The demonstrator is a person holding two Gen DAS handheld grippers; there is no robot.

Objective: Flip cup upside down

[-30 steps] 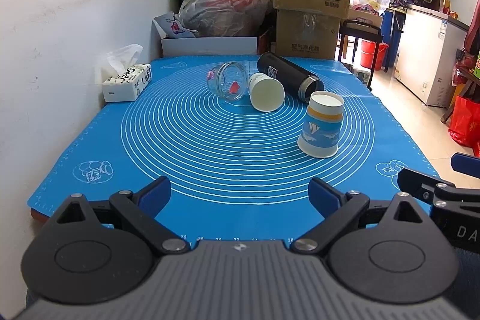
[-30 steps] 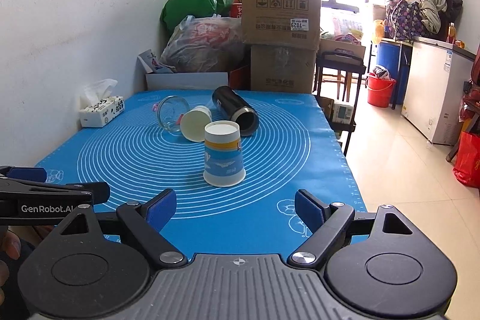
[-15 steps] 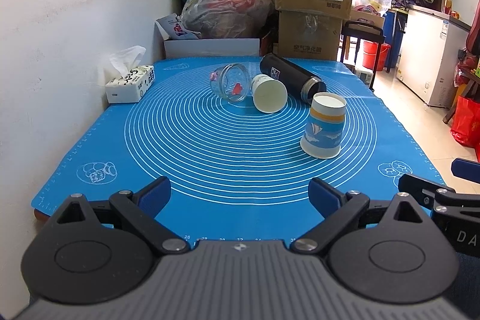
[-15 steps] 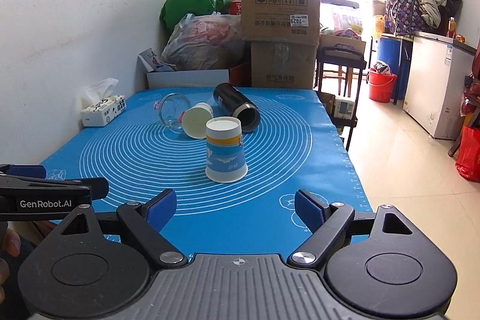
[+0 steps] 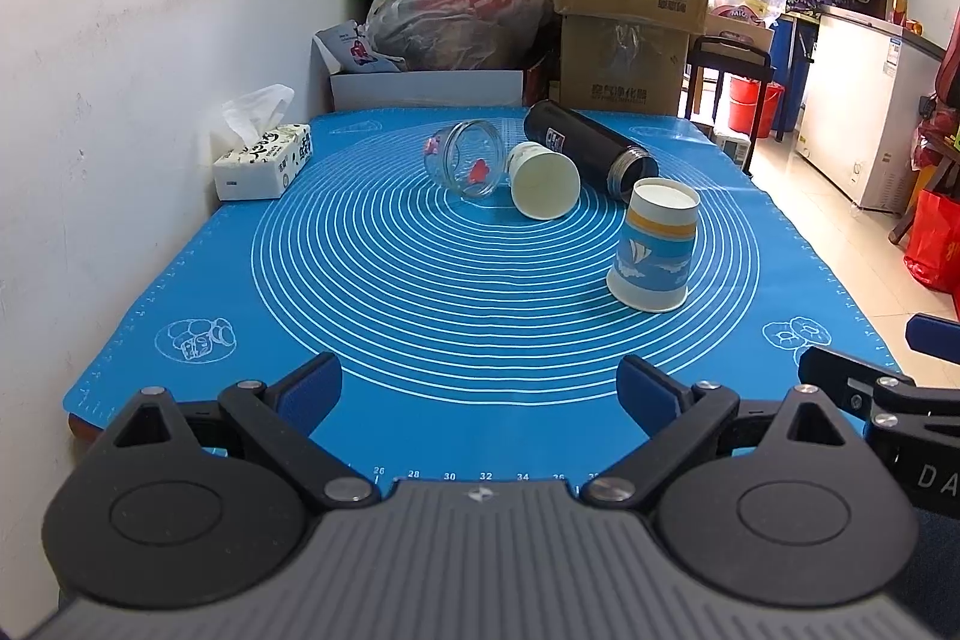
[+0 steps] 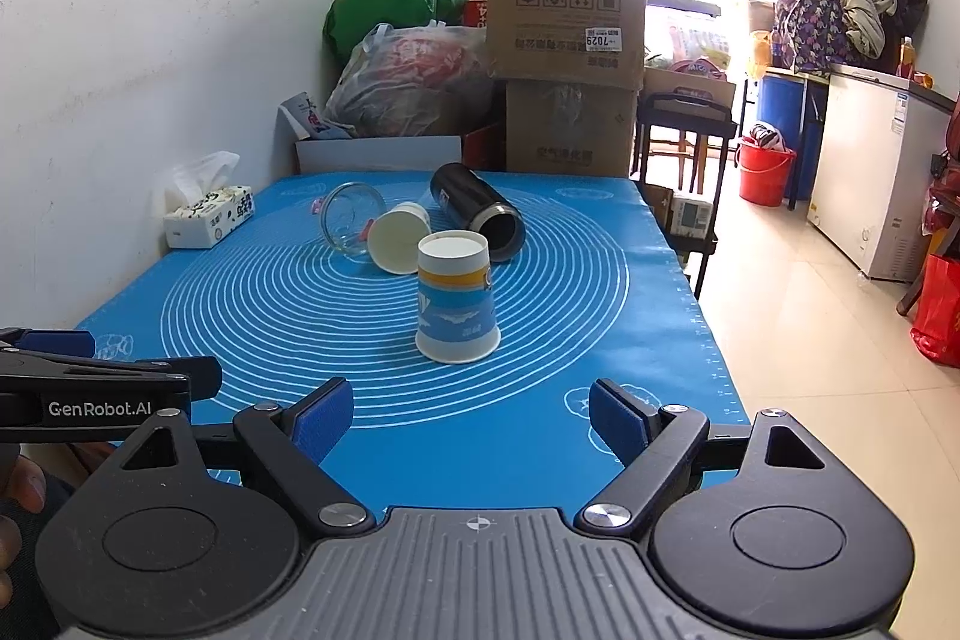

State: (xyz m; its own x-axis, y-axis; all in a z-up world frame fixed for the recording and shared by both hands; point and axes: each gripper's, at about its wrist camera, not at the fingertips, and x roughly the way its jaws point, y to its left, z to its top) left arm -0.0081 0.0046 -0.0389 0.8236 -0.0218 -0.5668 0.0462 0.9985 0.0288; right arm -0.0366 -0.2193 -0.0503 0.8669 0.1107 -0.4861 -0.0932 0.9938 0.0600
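Blue-printed paper cup (image 6: 457,301) upside down, mouth on blue mat (image 6: 252,298), near plain paper cup (image 6: 397,239) lying sideways. Left gripper (image 5: 480,388), right gripper (image 6: 471,415): jaws spread, holding nothing.

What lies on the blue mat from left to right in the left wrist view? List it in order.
Tissue box → glass jar → plain paper cup on its side → inverted blue-patterned paper cup.
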